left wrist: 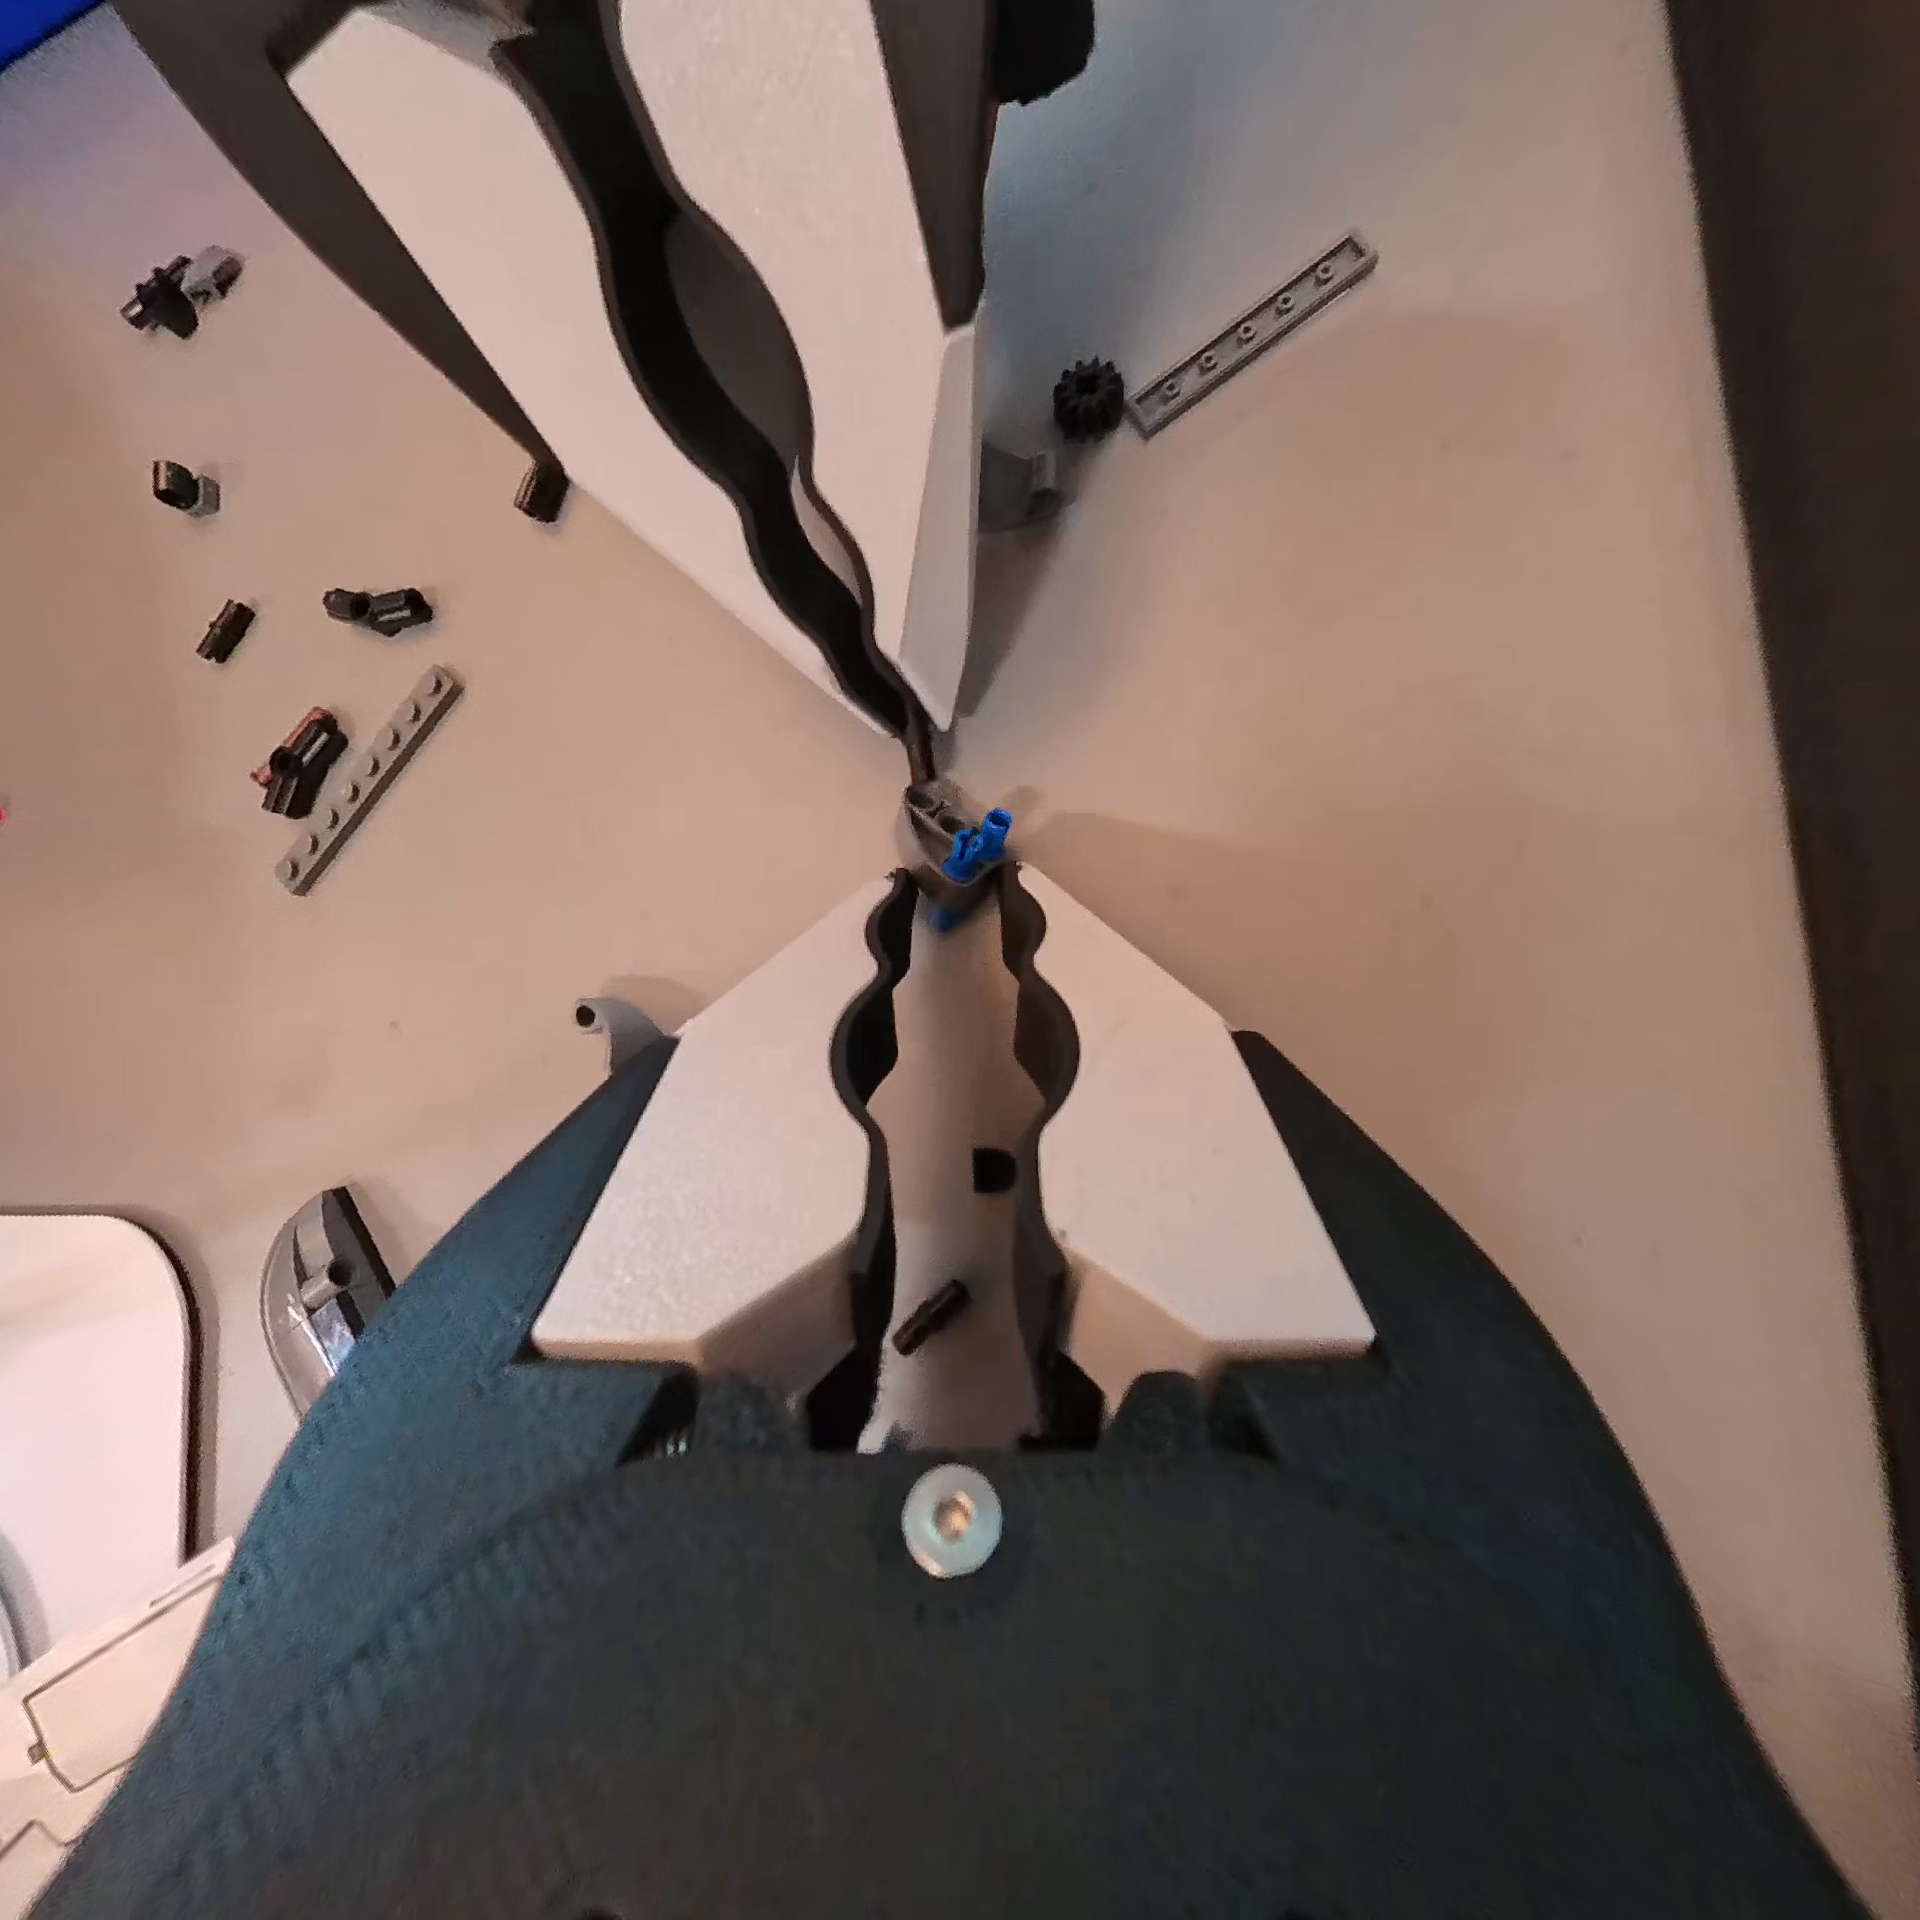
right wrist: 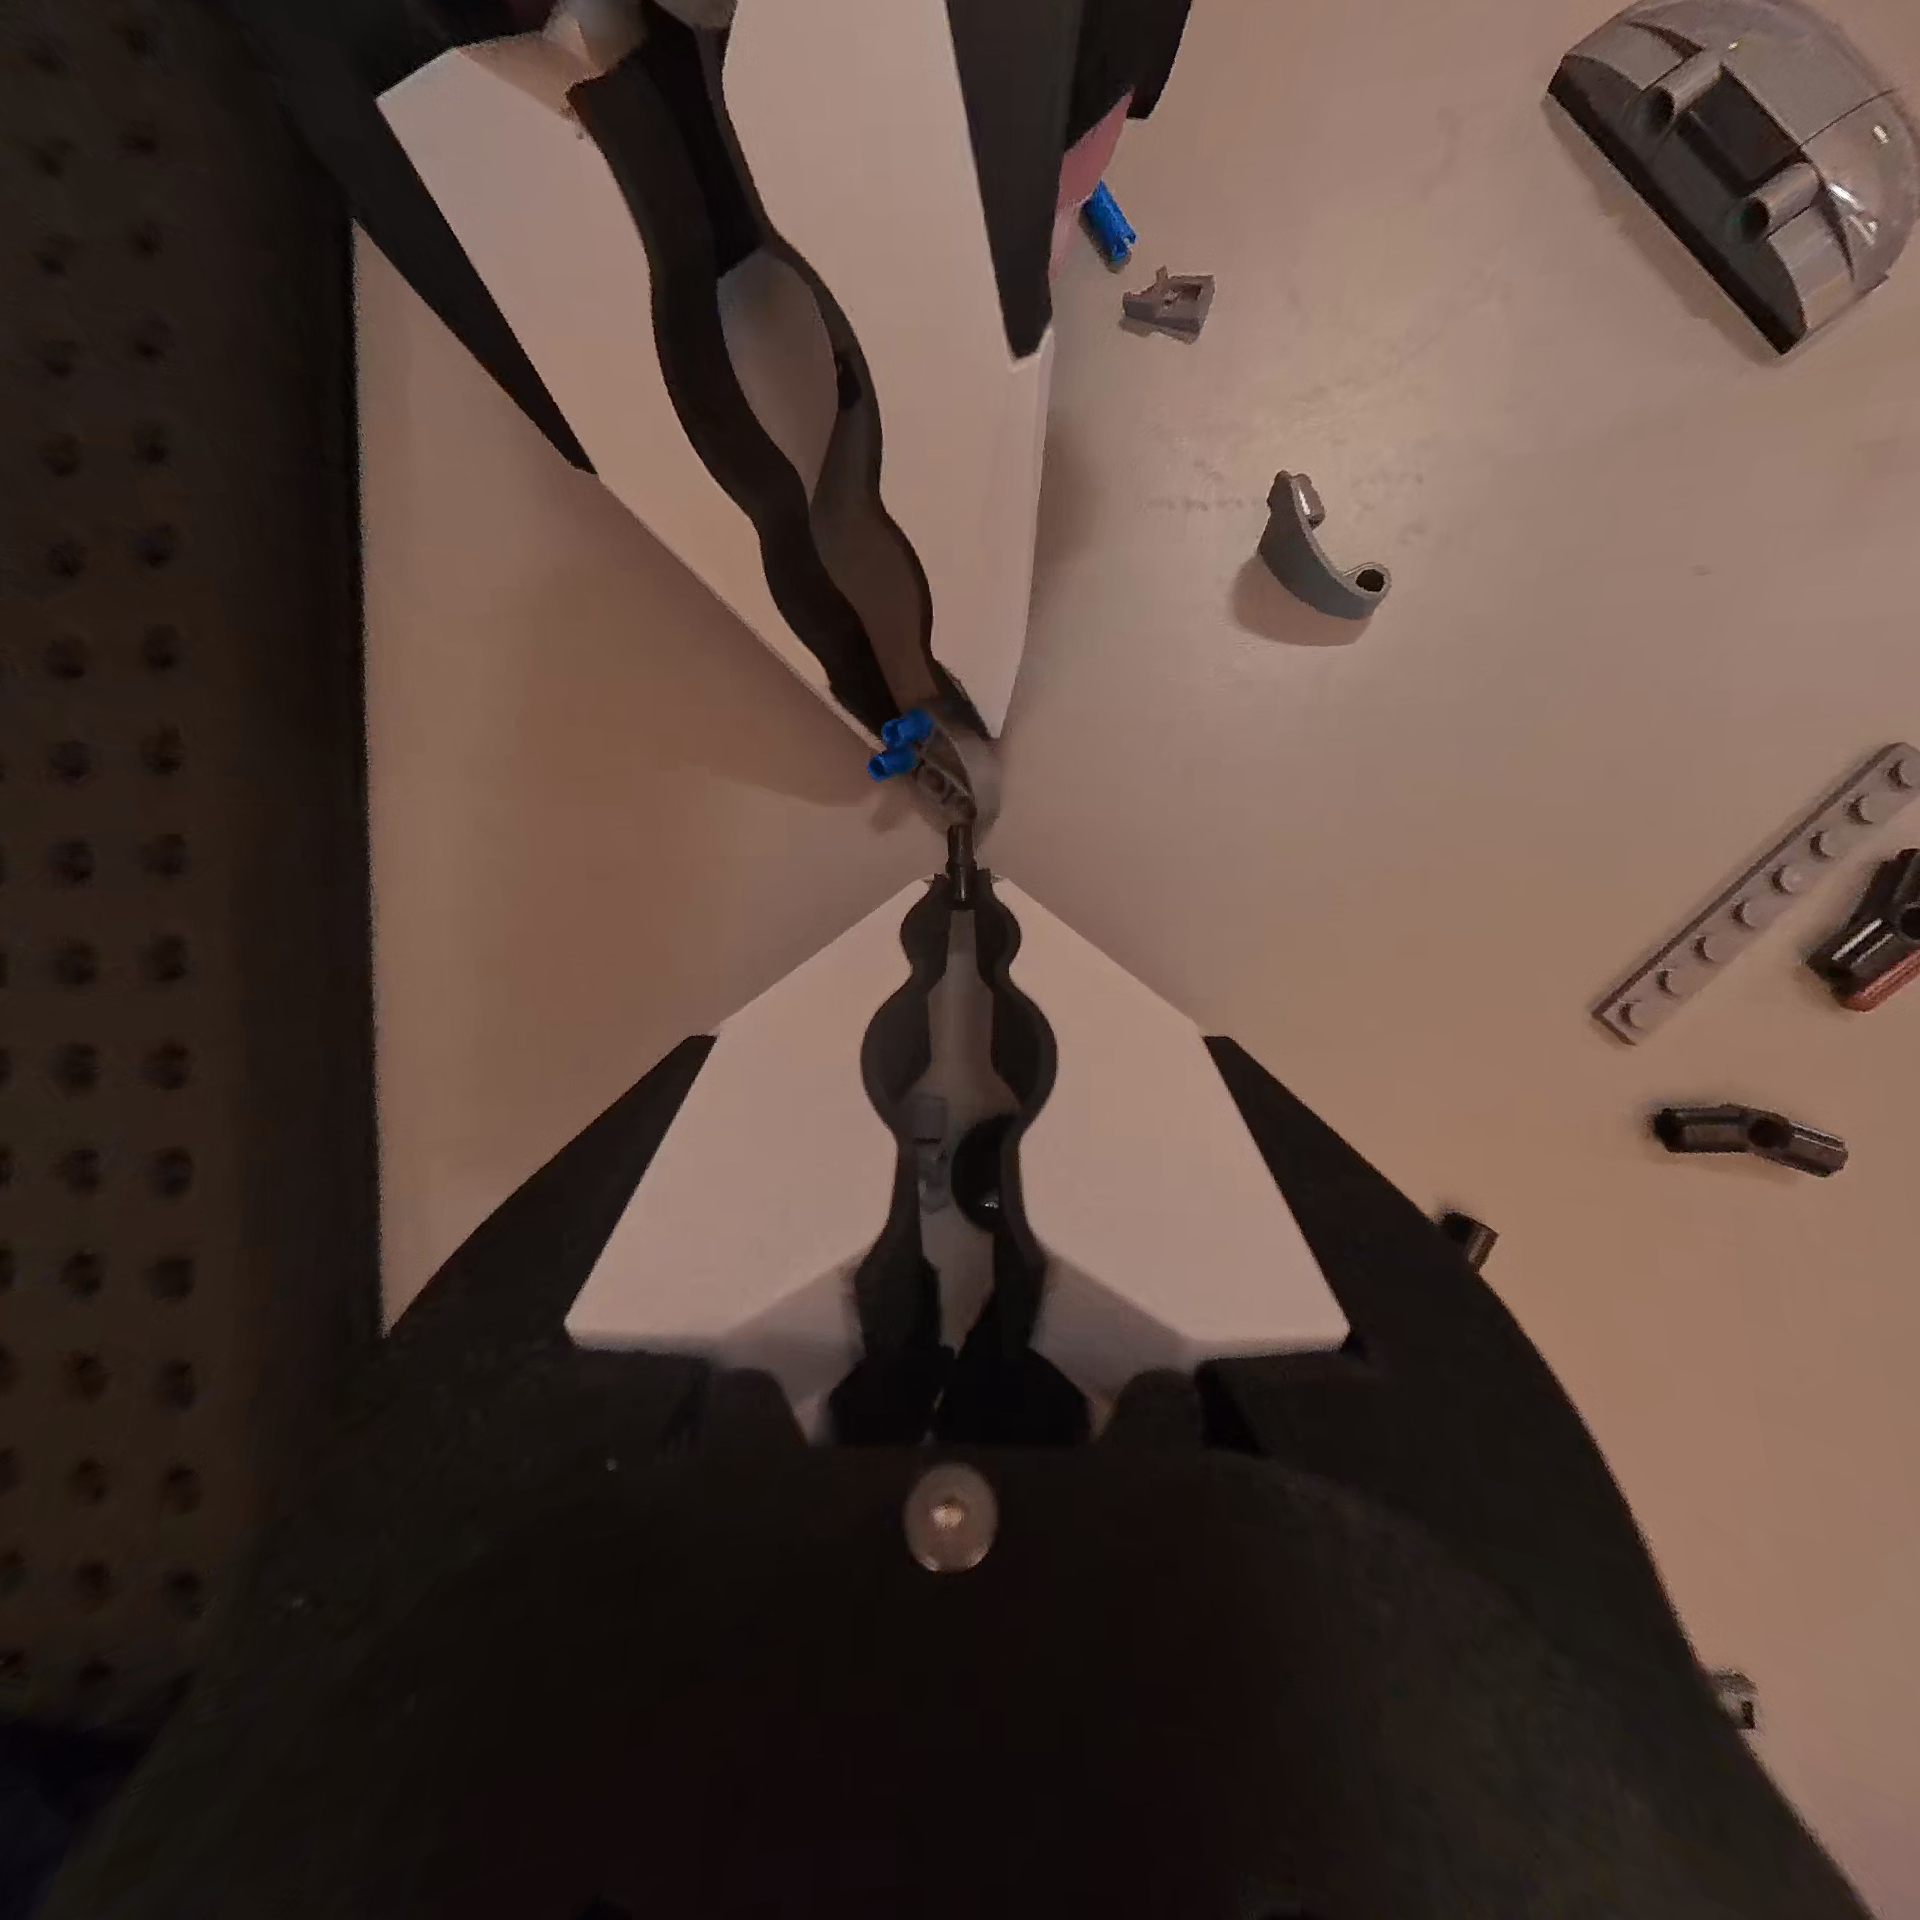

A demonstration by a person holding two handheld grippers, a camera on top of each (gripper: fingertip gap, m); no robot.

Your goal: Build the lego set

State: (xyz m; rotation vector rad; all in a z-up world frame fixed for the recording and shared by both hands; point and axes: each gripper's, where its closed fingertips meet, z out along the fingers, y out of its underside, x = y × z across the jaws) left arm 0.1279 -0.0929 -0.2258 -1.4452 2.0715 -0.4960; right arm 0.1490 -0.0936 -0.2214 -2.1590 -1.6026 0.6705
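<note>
Fingertips meet over small grey beam

Grippers face each other tip to tip above the pale counter [left wrist: 1403, 727]. The left gripper [left wrist: 951, 883] has its fingers nearly closed, pinching the end of a small grey beam [left wrist: 930, 821] that carries blue pins [left wrist: 982, 842] through it; the blue pins stick out to one side just beyond the tips. The right gripper [right wrist: 961, 883] has its fingers drawn almost together on a thin black pin [right wrist: 959, 857], whose free end sits at the end of the grey beam [right wrist: 940, 774]; whether it is already seated in a hole cannot be told. In the right wrist view the blue pins [right wrist: 896, 750] project from the beam toward the dark perforated panel [right wrist: 156, 831] at the edge of the counter.

Loose parts lie well apart from the held assembly. In the left wrist view a long grey plate [left wrist: 369, 779] lies beside a black connector [left wrist: 296, 758], with several small black pieces [left wrist: 379, 608] farther off. A second grey plate [left wrist: 1252, 332] lies next to a black gear [left wrist: 1086, 393] on the other side. In the right wrist view a curved grey piece [right wrist: 1314, 556] rests alone, a spare blue pin [right wrist: 1107, 218] lies near a small grey bracket [right wrist: 1169, 303], and a large grey domed part [right wrist: 1745, 177] sits in the far corner.
</note>
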